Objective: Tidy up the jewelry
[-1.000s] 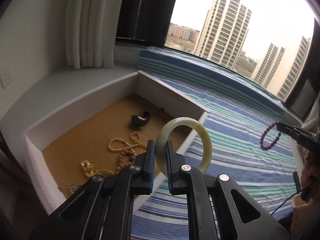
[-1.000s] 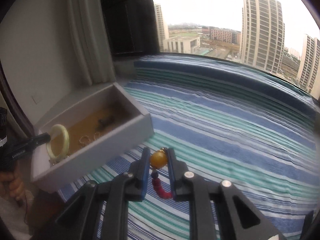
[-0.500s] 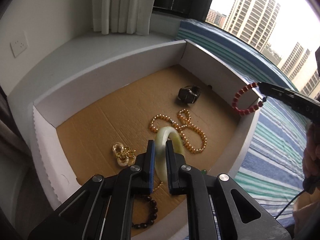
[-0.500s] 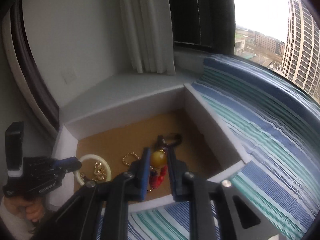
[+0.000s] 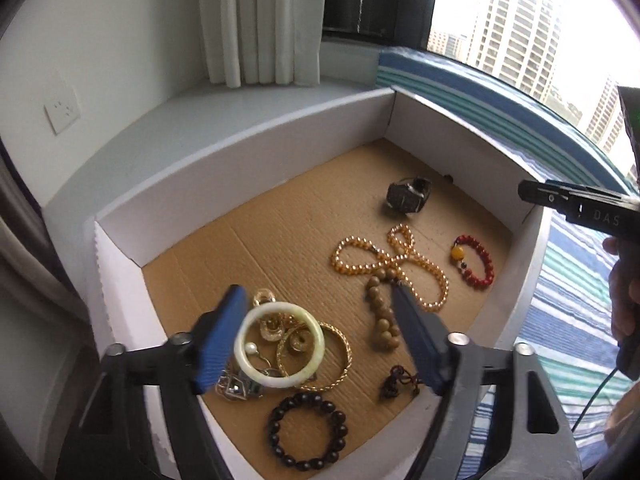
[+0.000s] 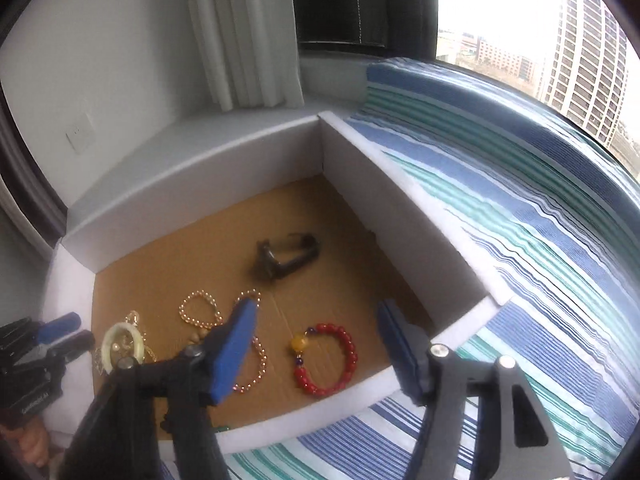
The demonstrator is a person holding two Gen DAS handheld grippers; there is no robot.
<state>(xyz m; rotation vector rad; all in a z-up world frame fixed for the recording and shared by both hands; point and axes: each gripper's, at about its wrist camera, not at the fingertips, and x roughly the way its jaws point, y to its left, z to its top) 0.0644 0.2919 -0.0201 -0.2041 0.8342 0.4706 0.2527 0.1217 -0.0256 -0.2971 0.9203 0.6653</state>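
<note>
Jade bangle (image 5: 279,345), red bracelet (image 6: 327,359) flat in box (image 5: 248,152).

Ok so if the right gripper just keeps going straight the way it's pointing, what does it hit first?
Most likely the red bead bracelet, which lies flat on the cardboard floor of the box between the open fingers of the right gripper. Depth is unclear, so it might meet bare cardboard just beside the bracelet instead.
</note>
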